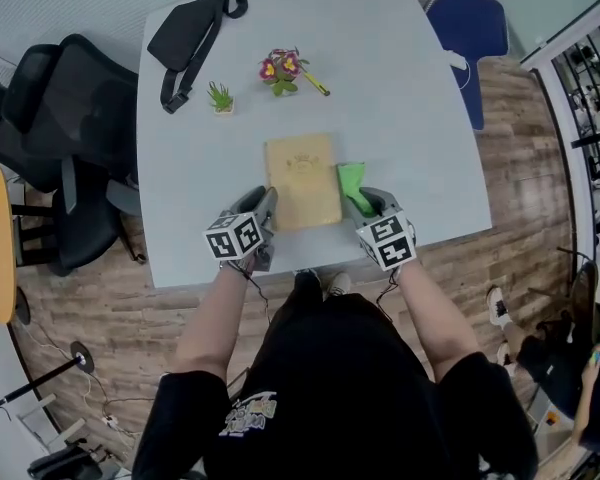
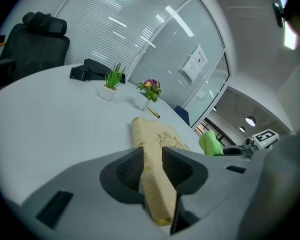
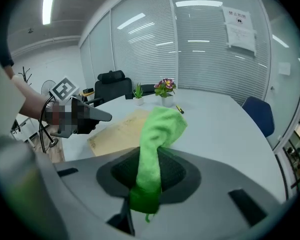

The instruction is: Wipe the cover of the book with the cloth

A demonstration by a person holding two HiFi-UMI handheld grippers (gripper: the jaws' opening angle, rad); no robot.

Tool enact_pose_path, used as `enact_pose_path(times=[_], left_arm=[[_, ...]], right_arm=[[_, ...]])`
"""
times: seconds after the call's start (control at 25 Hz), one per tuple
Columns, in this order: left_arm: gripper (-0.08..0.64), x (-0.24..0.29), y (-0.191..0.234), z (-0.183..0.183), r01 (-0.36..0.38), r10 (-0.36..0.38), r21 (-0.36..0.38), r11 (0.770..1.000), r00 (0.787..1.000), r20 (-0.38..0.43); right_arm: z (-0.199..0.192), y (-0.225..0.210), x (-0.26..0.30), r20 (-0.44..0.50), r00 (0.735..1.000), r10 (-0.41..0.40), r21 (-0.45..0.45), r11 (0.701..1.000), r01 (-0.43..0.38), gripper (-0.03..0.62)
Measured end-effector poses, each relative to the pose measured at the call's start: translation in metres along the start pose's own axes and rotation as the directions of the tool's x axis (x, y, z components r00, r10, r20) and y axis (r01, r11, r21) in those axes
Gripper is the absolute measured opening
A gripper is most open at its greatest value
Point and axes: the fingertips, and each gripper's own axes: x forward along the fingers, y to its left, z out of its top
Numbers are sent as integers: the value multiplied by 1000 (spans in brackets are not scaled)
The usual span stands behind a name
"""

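A tan book (image 1: pixel 302 180) with a gold emblem lies flat near the front edge of the grey table (image 1: pixel 400 98). My left gripper (image 1: pixel 268 204) is at the book's near left edge. In the left gripper view its pads (image 2: pixel 132 169) press on the book's edge (image 2: pixel 162 149) from both sides. My right gripper (image 1: pixel 366 204) sits just right of the book, shut on a green cloth (image 1: pixel 352 180). In the right gripper view the cloth (image 3: pixel 160 126) stands up out of the jaws, with the book (image 3: pixel 117 129) beyond it to the left.
At the back of the table lie a black bag (image 1: pixel 190 33), a small potted plant (image 1: pixel 220 98), a flower pot (image 1: pixel 280 68) and a yellow pen (image 1: pixel 316 84). Black chairs (image 1: pixel 50 138) stand to the left and a blue chair (image 1: pixel 470 28) at the far right.
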Motion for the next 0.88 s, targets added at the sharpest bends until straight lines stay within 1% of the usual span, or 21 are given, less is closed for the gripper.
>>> enact_pose_path(times=[0.16, 0.24, 0.32, 0.44, 0.6, 0.72, 0.88], left_arm=[[58, -18, -14, 28, -19, 12, 90, 996, 997, 72], [26, -30, -24, 44, -22, 9, 113, 993, 993, 119], [10, -42, -36, 58, -25, 3, 128, 991, 986, 168], [6, -62, -63, 74, -35, -3, 164, 986, 973, 229], [6, -87, -104, 89, -82, 6, 242, 967, 954, 301], [6, -108, -133, 89, -126, 18, 291, 948, 938, 345], [6, -137, -157, 75, -188, 56, 312, 931, 920, 388]], right_arm=[[24, -3, -5, 69, 997, 37, 35, 999, -40, 97], [39, -4, -9, 113, 992, 58, 44, 997, -64, 97], [55, -5, -16, 157, 985, 74, 41, 996, -82, 97], [77, -6, -34, 219, 971, 101, 37, 993, -112, 97], [103, -7, -63, 294, 943, 157, 25, 985, -172, 97], [114, -6, -86, 340, 920, 197, -7, 978, -207, 97], [125, 0, -108, 401, 881, 253, -29, 964, -263, 97]])
